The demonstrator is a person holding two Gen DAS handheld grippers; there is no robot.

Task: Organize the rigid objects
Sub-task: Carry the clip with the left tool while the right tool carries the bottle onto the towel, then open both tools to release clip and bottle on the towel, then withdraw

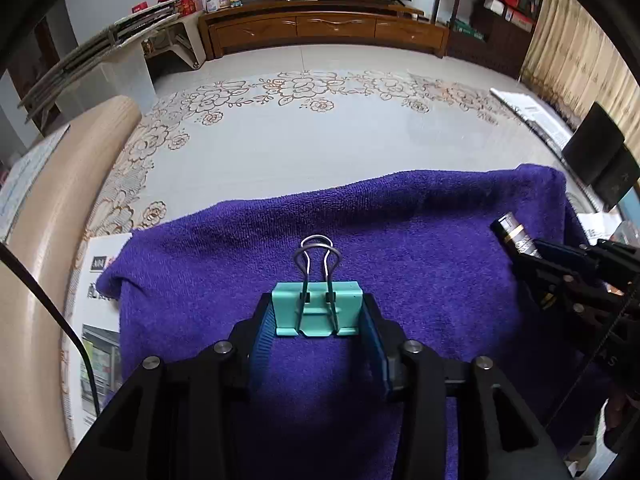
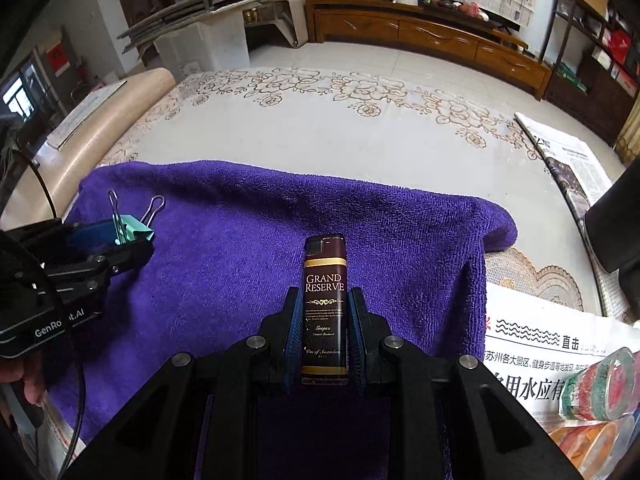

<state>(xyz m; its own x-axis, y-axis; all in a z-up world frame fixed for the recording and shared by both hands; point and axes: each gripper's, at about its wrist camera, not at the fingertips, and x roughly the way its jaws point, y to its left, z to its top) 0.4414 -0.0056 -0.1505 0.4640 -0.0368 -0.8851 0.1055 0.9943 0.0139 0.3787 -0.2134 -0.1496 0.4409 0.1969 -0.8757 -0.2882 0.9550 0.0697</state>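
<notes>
Purple towelling covers the work surface: a towel (image 1: 400, 232) spread over a pale floral tablecloth (image 1: 320, 132), with a wooden cabinet (image 1: 320, 28) along the far wall at twelve o'clock.

My left gripper (image 1: 318, 312) has its blue pads set against both sides of a teal binder clip (image 1: 317, 310), wire handles pointing away from me toward twelve o'clock. I read that as a grip. In the right wrist view the clip seems to sit at or just above the cloth, though I cannot tell whether it touches.

My right gripper (image 2: 324, 332) is clamped on a dark lighter (image 2: 324, 304) printed "GRAND RESERVE", cap end toward twelve o'clock, jaws nearly closed around its narrow body. From the left camera it sits at about three o'clock, well apart from the clip.

I judge this to be the placing step: both items carried over the towel, ready to be set down. The next move calls for lowering each until it rests on the cloth, then opening the jaws without dragging the terry pile.

Hard to make out: the underside of either object, so contact with the towel stays uncertain. A roll of patterned tape (image 2: 600, 384) at four o'clock in the right view is cut by the frame edge, and newspaper (image 2: 560, 344) beneath it is partly hidden.
</notes>
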